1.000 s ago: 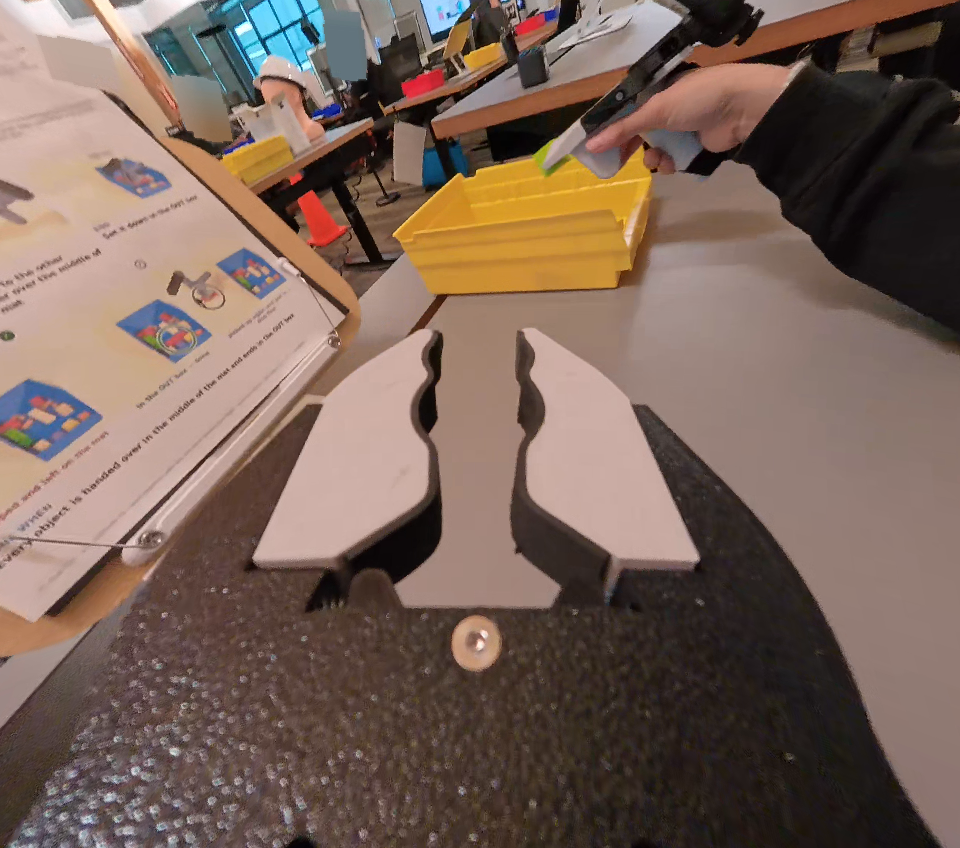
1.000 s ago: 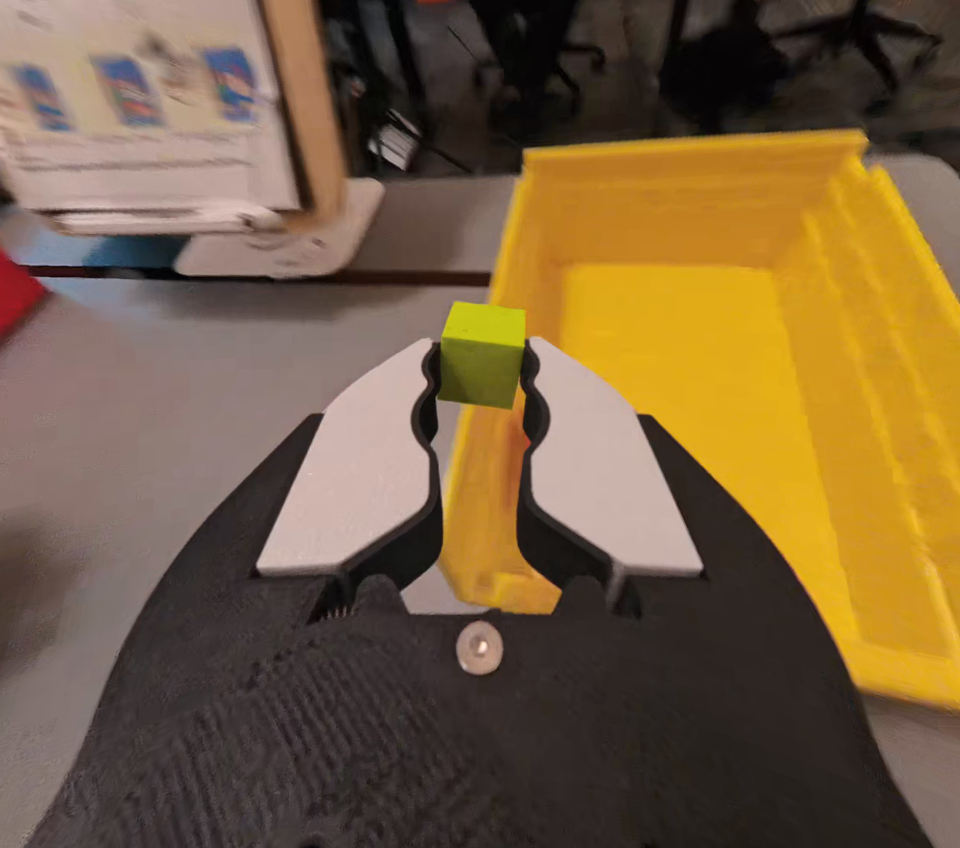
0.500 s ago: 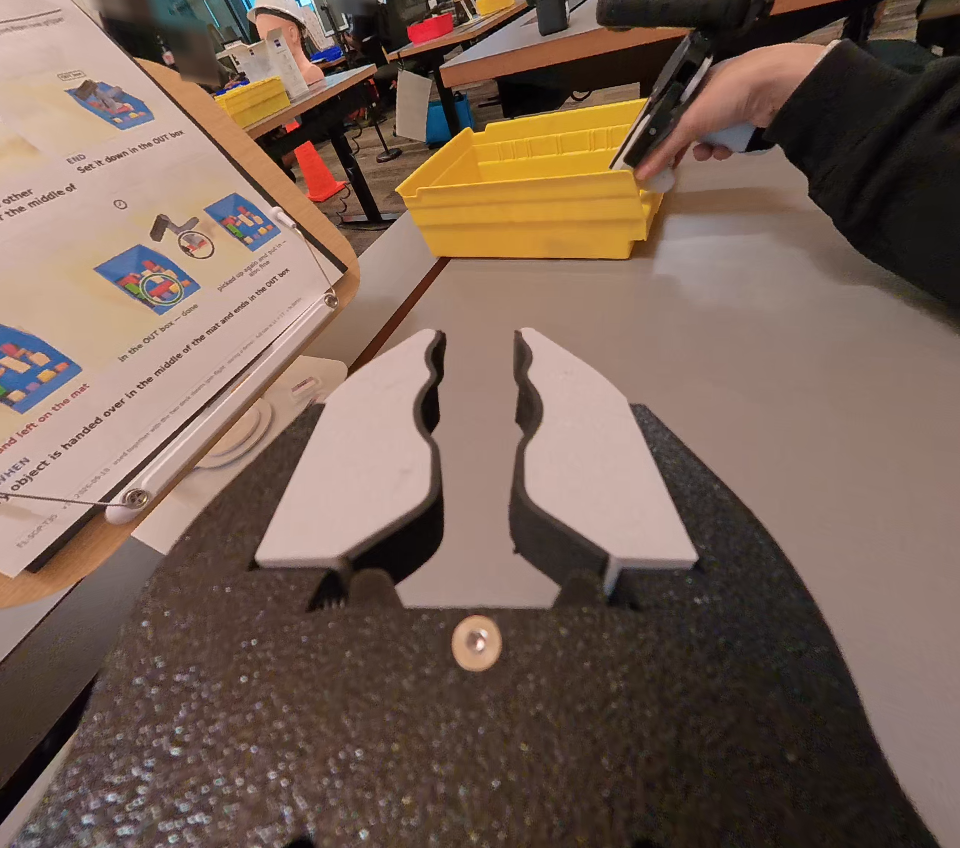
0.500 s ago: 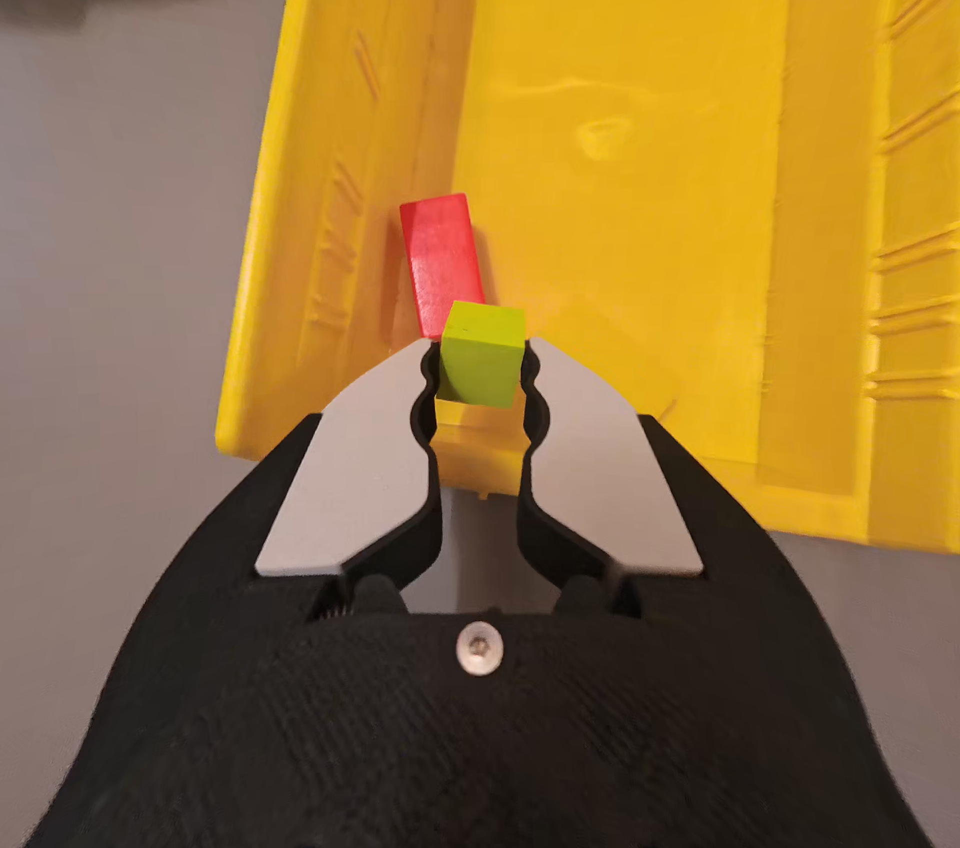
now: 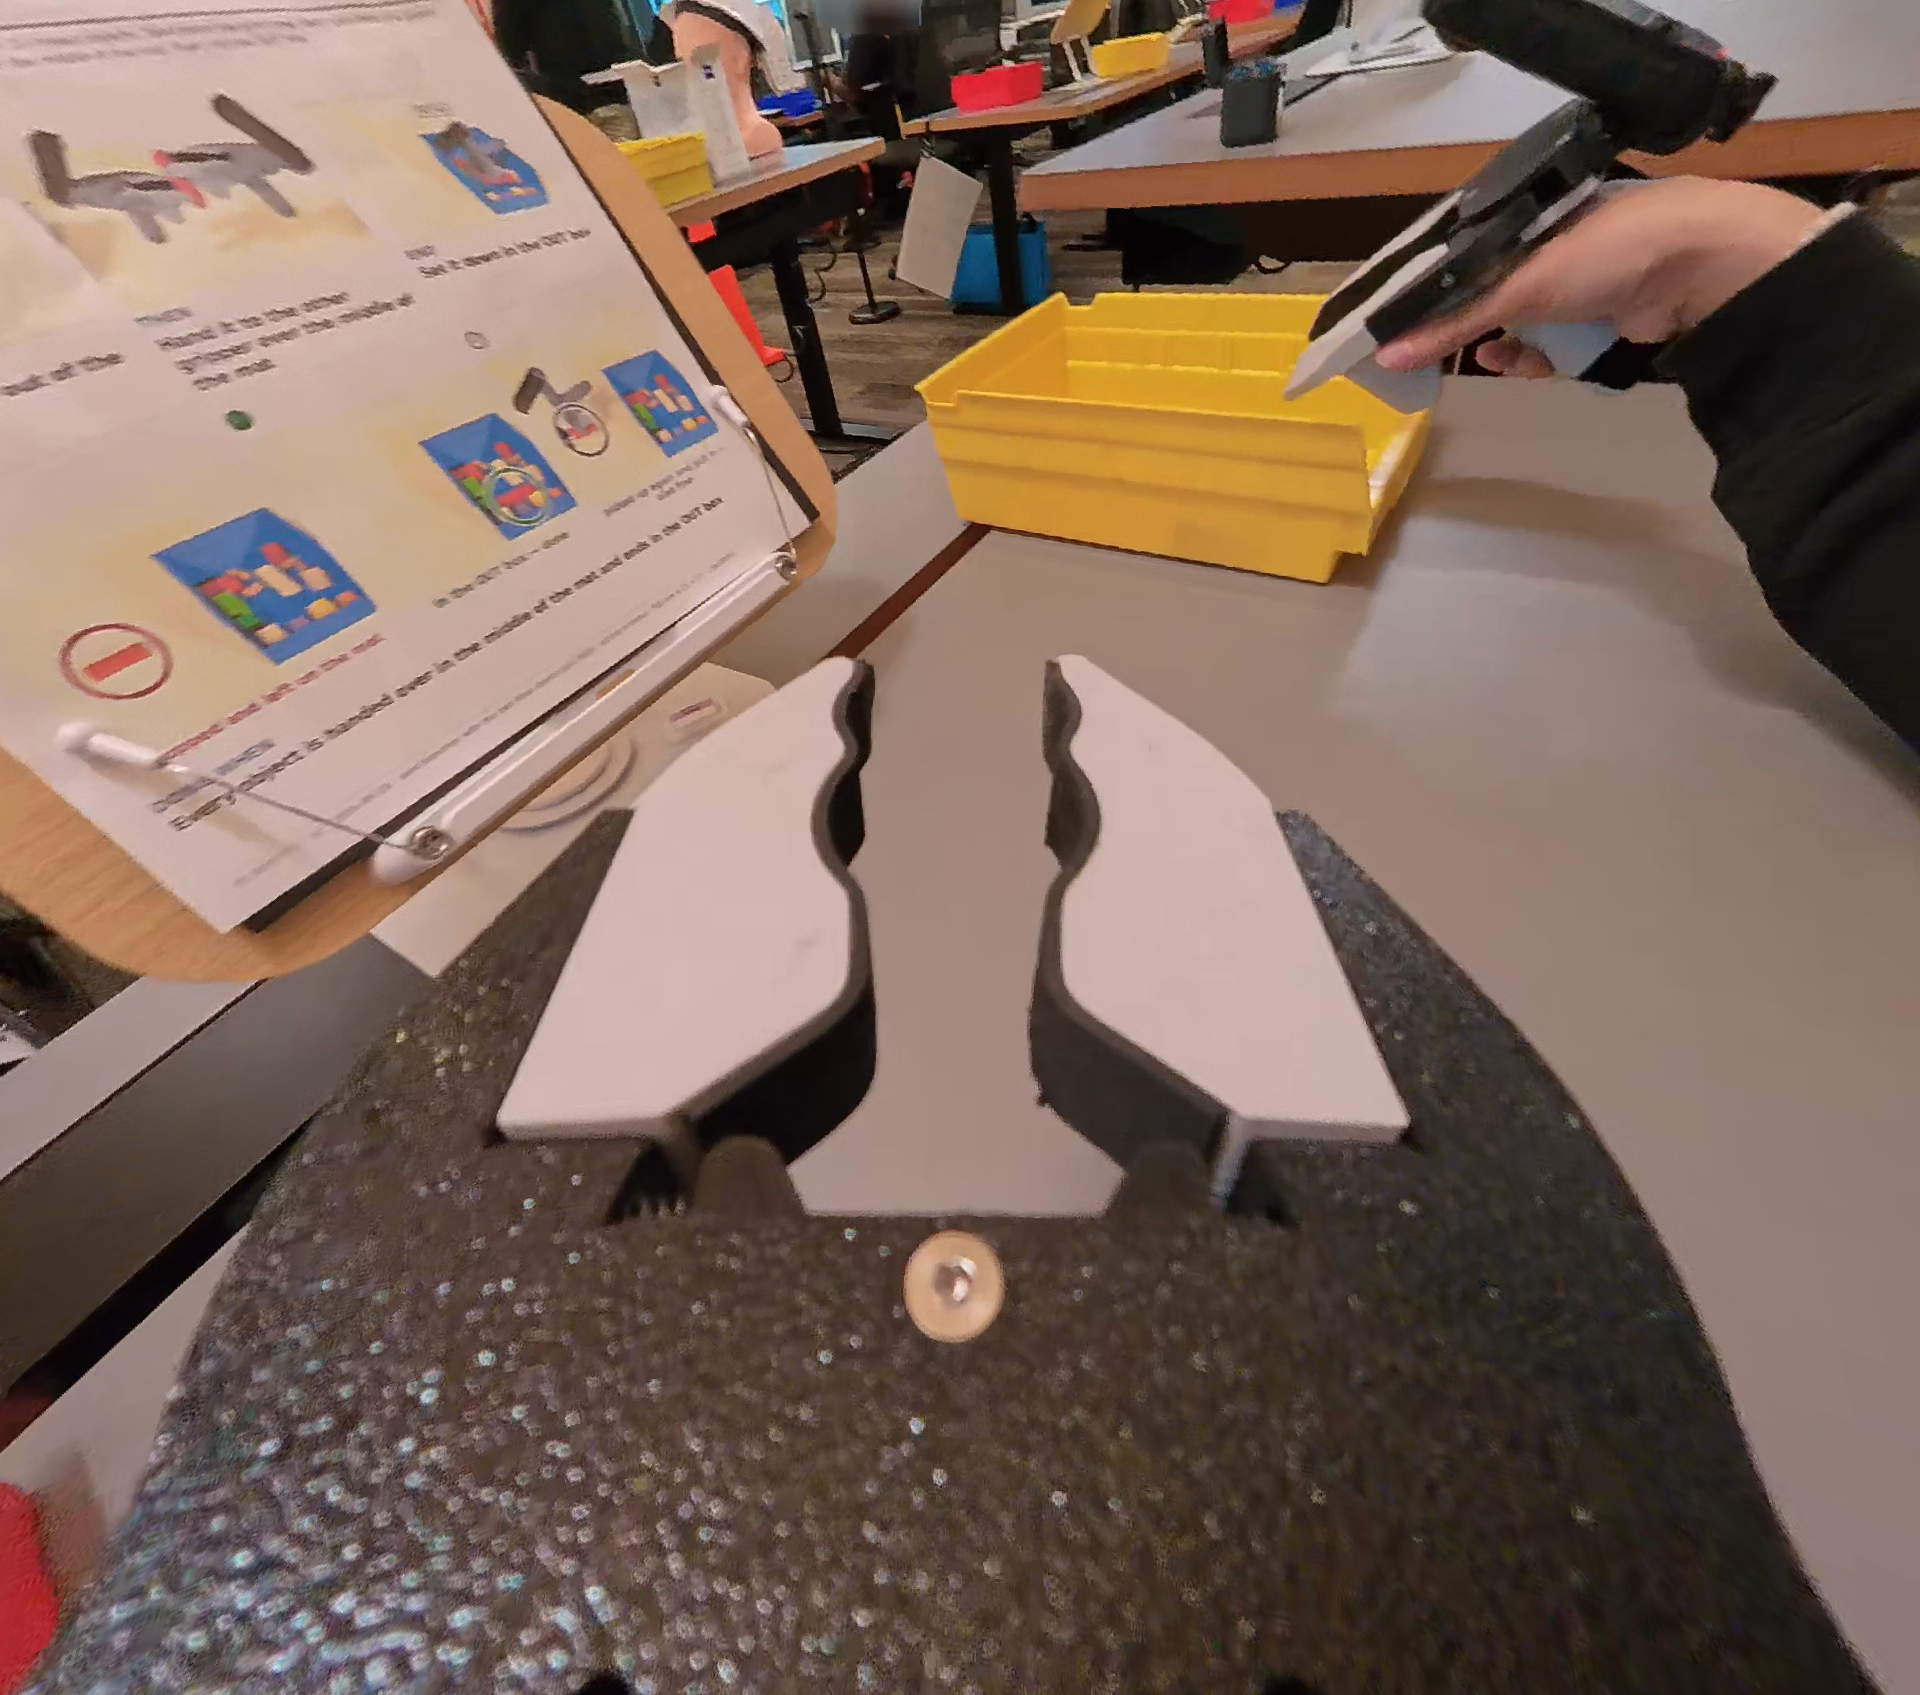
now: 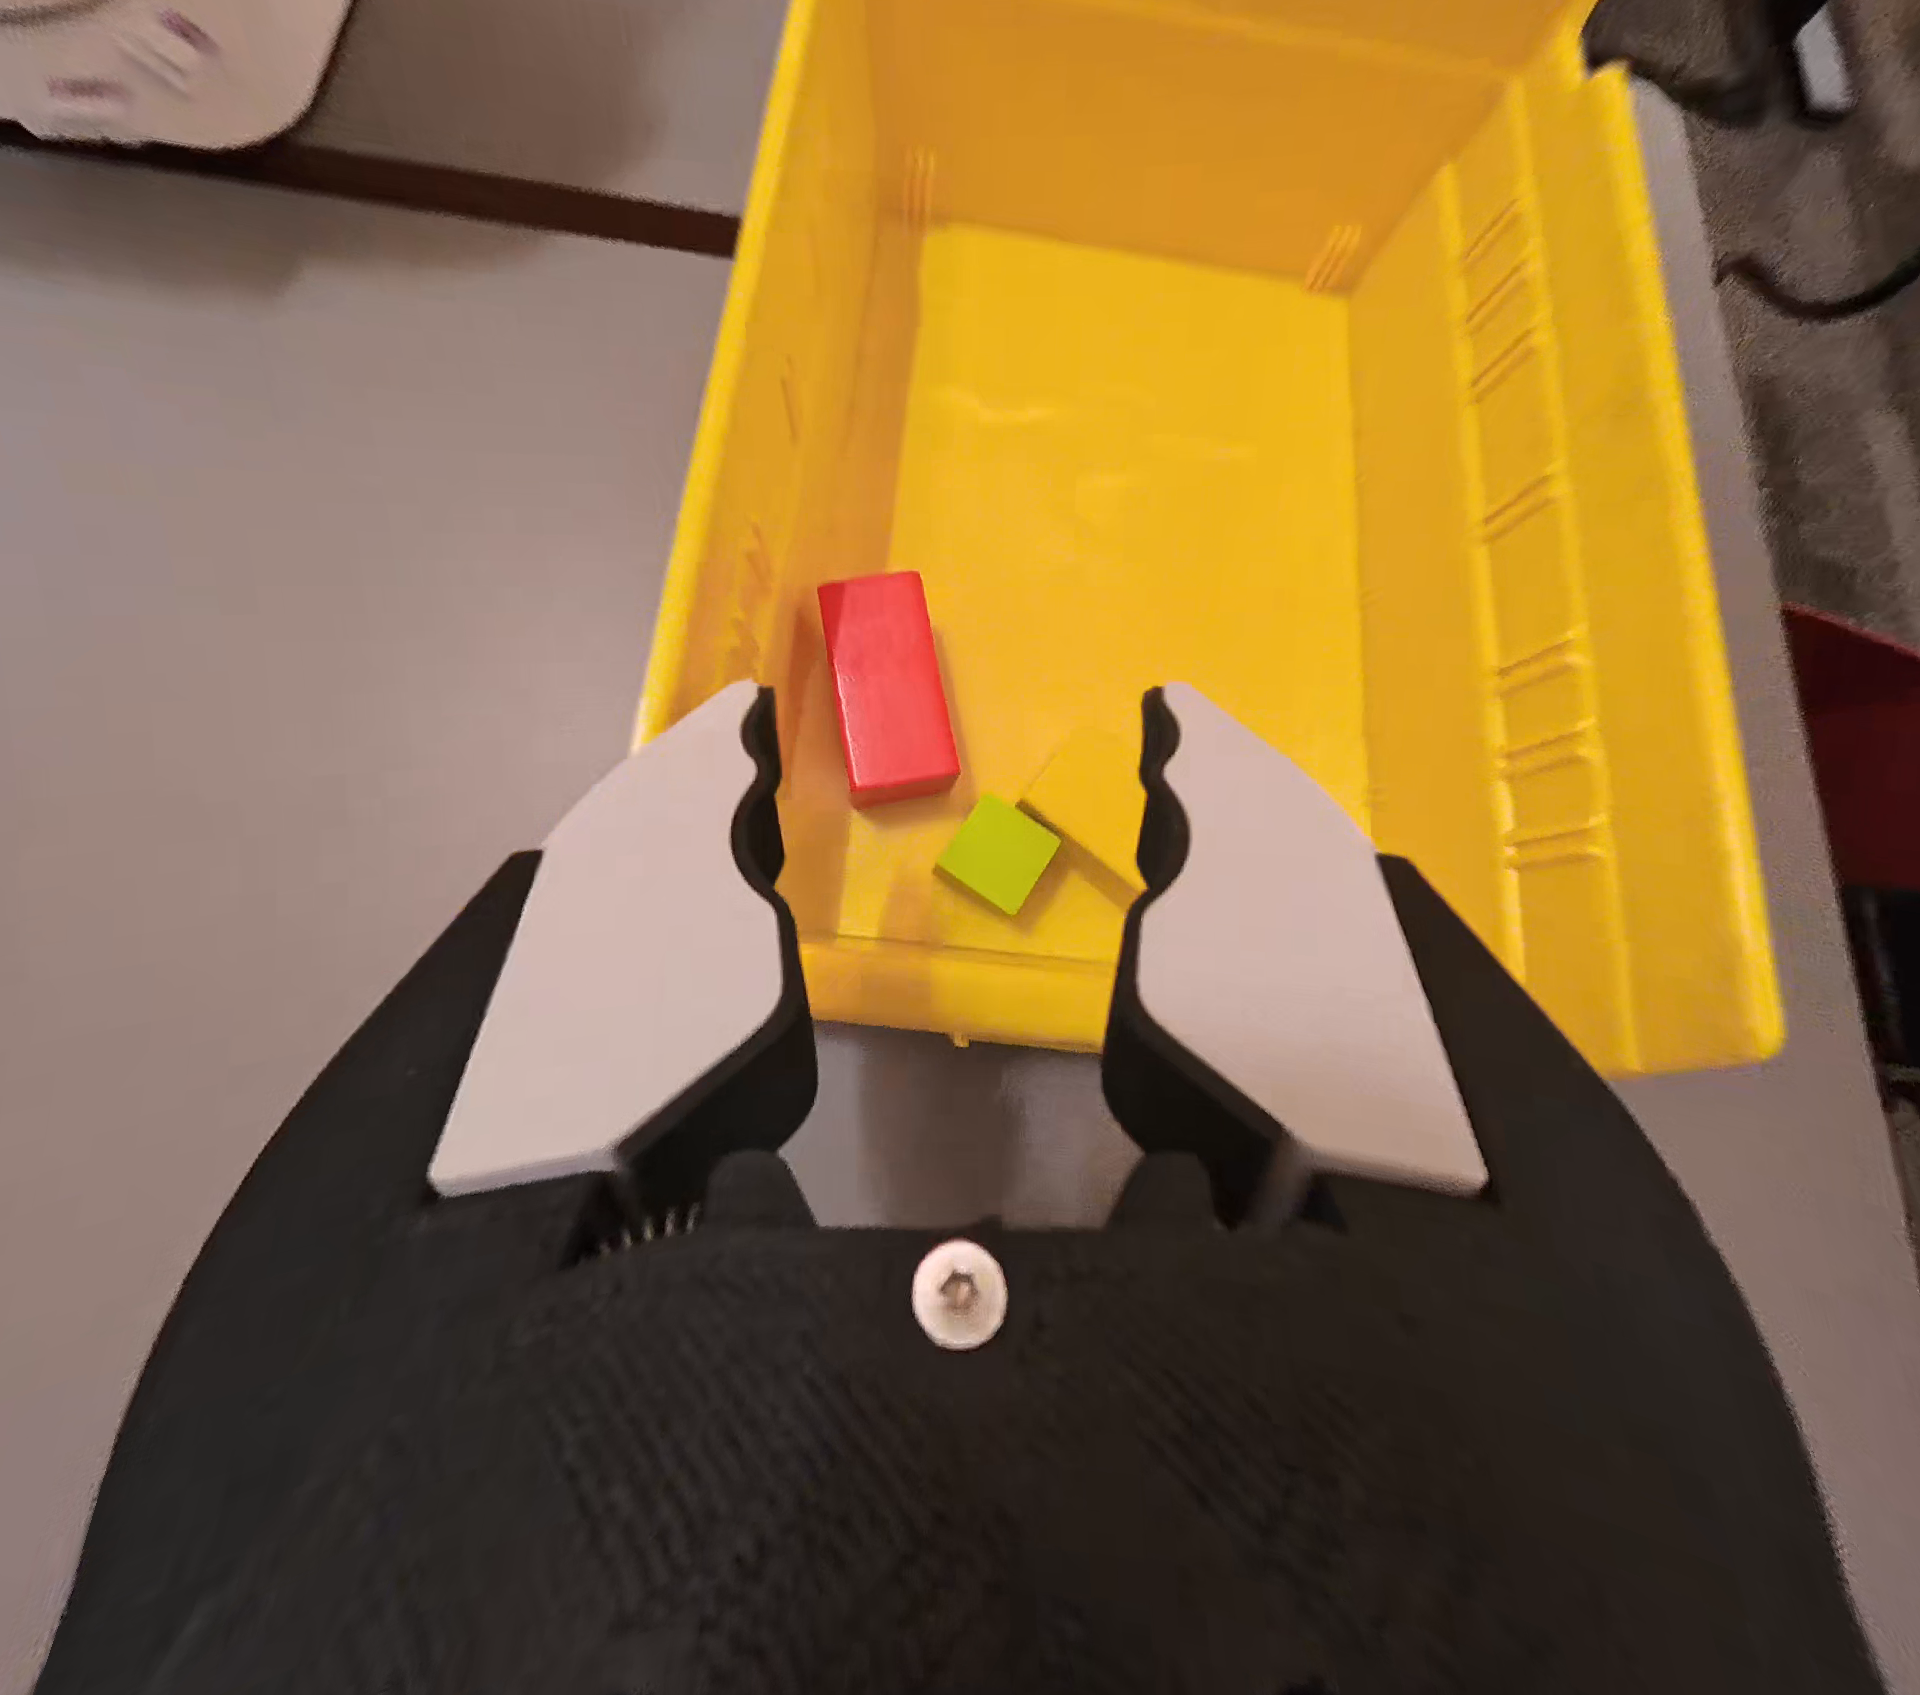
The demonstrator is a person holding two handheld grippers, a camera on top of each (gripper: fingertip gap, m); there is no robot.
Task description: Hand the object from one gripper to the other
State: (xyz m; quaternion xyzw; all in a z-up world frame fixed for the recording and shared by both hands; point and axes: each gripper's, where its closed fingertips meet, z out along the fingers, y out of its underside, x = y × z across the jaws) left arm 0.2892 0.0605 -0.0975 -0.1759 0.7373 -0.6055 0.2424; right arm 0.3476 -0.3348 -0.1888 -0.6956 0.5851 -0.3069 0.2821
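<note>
In the right wrist view my right gripper (image 6: 956, 700) is open wide and empty above the near end of the yellow bin (image 6: 1662, 710). A lime green cube (image 6: 995, 852) lies on the bin floor, apart from both pads, next to a red block (image 6: 886, 684) and a yellow block (image 6: 1081, 798). In the left wrist view my left gripper (image 5: 954, 679) is open and empty, low over the grey table (image 5: 1507, 814). The right gripper (image 5: 1351, 341) shows there too, held by a hand over the bin (image 5: 1143, 482).
A board on a stand with an instruction sheet (image 5: 312, 398) leans at the left of the table. A dark seam (image 6: 416, 180) splits the tabletop left of the bin. Other tables, bins and blurred people stand in the room beyond. My hands' fingertips stand some 40 cm from each other. To reach the red block (image 6: 886, 684) in a straight line is about 8 cm for my right fingers, about 40 cm for my left.
My right gripper opened and let go of the green cube, which now lies in the bin; the gripper rose a little. My left gripper widened slightly and tilted, with nothing in it.
</note>
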